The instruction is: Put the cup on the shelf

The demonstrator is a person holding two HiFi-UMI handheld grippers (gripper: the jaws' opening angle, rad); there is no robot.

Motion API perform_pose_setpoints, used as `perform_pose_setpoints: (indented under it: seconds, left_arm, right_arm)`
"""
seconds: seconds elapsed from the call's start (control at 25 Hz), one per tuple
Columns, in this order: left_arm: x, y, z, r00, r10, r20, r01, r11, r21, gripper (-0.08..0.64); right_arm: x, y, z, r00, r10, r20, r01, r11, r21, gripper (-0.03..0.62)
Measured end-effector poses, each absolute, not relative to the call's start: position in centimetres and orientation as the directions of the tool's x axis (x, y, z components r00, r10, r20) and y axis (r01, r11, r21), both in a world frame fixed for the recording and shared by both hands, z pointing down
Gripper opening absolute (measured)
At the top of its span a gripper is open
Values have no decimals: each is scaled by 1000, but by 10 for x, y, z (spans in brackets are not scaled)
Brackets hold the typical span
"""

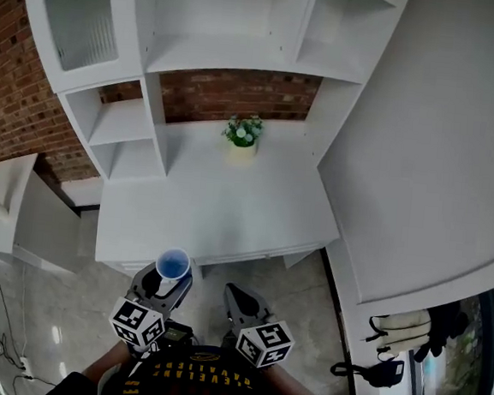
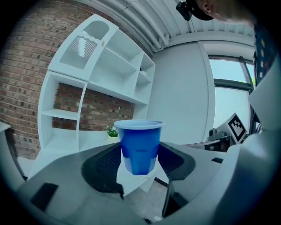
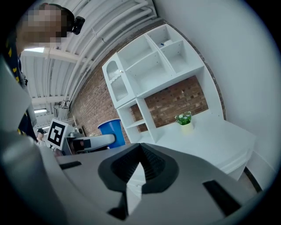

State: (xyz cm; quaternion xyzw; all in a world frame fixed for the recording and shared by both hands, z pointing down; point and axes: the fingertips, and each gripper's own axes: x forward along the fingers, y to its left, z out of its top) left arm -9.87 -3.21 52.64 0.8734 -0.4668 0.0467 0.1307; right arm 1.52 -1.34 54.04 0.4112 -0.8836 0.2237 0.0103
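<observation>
On desk [image 1: 212, 206] below shelf [image 1: 233, 58], plant [image 1: 243, 137] nr brick wall [image 1: 239, 93].

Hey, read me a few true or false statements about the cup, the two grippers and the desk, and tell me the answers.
1. The left gripper grips a blue cup upright. True.
2. The right gripper holds a second cup. False: its jaws are together with nothing between them.
3. A potted plant stands on the white desk. True.
4. The cup already rests on the shelf. False: it is in the left gripper, not on any shelf.
</observation>
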Motion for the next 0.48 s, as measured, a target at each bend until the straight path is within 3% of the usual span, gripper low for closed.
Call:
perform_pose_setpoints:
  seconds: [0.48]
  left_arm:
    - [-58,-115,490,363,-914,179,-932,-353,89,264]
  right_arm:
    - [83,-108,526,-762,-623,176,-637,672,-379,3]
